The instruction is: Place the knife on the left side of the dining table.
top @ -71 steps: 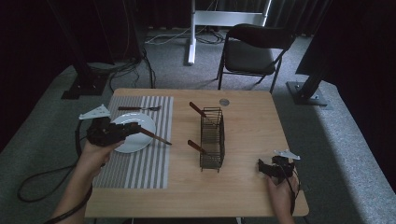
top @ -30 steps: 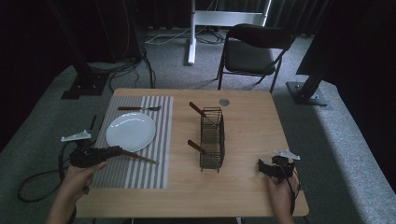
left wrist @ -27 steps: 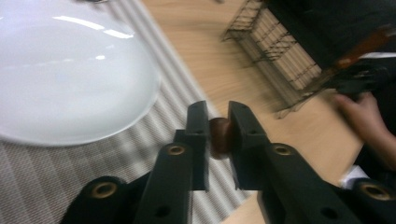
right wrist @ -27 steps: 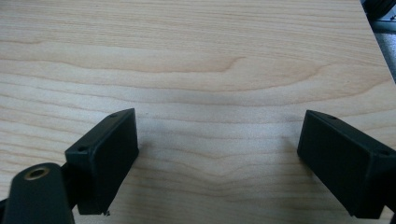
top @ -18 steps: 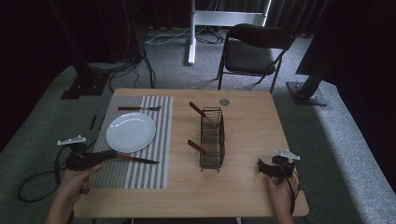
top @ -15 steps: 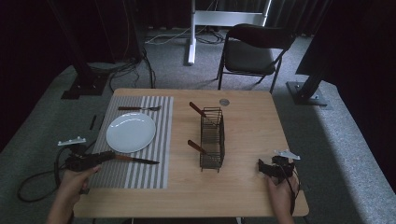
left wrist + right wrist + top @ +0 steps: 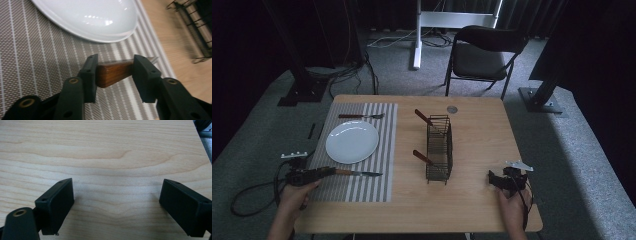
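A knife is clamped by its wooden handle in the left gripper at the striped mat's near edge, beside the empty plate. Two wooden-handled utensils are held in the wire basket at the table's middle. The right gripper is spread apart over the near right corner.

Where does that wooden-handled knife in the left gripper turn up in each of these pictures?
High view: the knife lies low on the striped placemat, below the white plate, handle in the left gripper.
Left gripper view: centre, its handle between the jaws.
Right gripper view: not in it.
Shared landmark: the white plate.
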`<state>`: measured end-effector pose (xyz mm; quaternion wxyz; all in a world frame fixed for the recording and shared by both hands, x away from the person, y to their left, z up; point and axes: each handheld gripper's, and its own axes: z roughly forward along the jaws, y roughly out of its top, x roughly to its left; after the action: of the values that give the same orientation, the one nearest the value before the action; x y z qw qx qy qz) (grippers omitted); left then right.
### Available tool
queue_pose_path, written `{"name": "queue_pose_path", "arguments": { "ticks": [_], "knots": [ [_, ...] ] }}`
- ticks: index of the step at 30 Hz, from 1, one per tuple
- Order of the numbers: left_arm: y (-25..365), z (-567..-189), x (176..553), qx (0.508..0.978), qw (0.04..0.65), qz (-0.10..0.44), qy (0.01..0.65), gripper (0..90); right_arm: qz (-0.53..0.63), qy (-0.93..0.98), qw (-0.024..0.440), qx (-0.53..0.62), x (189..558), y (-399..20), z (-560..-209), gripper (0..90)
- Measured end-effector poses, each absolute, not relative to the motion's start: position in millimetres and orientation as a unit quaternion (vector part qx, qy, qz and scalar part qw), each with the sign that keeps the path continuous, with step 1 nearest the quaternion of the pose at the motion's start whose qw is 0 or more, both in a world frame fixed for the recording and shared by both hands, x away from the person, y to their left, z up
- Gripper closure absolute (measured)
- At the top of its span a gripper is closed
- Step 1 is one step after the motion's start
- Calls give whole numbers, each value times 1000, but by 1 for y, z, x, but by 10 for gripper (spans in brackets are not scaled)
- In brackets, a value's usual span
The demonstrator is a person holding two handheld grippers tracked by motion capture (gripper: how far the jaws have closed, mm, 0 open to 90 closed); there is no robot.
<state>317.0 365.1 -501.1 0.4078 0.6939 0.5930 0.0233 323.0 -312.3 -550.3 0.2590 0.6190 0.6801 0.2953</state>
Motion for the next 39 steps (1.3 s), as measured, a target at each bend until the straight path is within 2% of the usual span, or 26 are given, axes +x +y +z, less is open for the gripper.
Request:
{"name": "queue_pose_path", "arguments": {
  "ticks": [12, 17, 25, 34, 38, 39],
  "knots": [
    [353, -515, 330, 700, 356, 52, 616, 391, 295, 680, 259, 619, 323, -312, -550, 117],
    [350, -522, 332, 702, 321, 77, 630, 368, 295, 680, 259, 619, 323, -312, -550, 117],
    [349, -522, 326, 699, 316, 107, 633, 349, 295, 680, 259, 619, 323, -312, -550, 117],
    [349, -518, 301, 693, 315, 166, 627, 344, 295, 680, 259, 619, 323, -312, -550, 117],
    [341, -519, 287, 687, 325, 178, 625, 249, 295, 680, 259, 619, 323, -312, -550, 116],
    [338, -519, 285, 689, 322, 179, 624, 185, 295, 680, 259, 619, 323, -312, -550, 117]
  ]
}}
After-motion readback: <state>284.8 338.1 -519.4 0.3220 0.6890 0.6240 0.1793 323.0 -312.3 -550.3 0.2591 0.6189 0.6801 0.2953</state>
